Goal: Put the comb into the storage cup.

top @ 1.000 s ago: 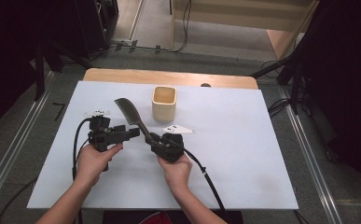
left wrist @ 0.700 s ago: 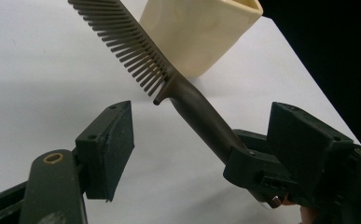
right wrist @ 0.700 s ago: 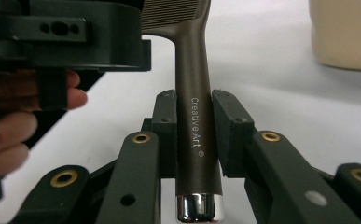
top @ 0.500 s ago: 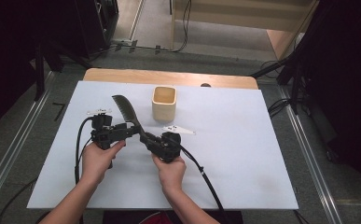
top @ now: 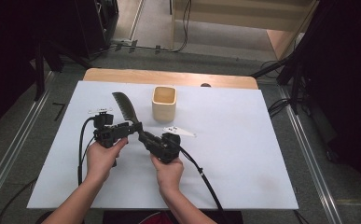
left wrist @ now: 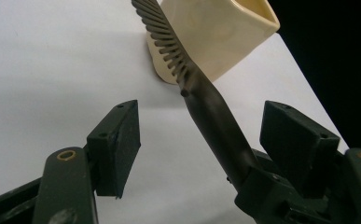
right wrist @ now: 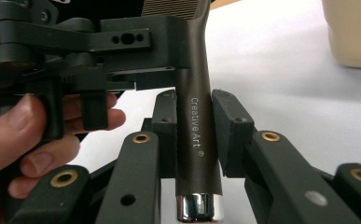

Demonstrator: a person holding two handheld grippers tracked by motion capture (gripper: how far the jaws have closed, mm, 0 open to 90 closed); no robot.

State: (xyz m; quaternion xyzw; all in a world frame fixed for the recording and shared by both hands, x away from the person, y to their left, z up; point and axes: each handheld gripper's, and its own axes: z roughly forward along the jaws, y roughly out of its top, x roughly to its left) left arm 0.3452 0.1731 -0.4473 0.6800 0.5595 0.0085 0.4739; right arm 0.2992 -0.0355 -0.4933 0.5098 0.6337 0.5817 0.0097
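A dark slotted spatula stands tilted above the white table, head up and to the left. My right gripper is shut on its brown handle, pads pressed on both sides near the metal end cap. From the left, my left gripper straddles the same handle higher up. Its jaws have just been closing, with the handle between them. Both pads still stand apart from the handle. The slotted head rises in front of a cream cup.
The cream square cup stands upright just right of the spatula's head. A white sheet covers the table, with wide bare room to the right and front. Cables trail from both grippers toward the near edge. Dark floor and rails surround the table.
The left gripper has moved in toward the spatula handle, and its jaws now stand around it. The right gripper and spatula have shifted slightly left.
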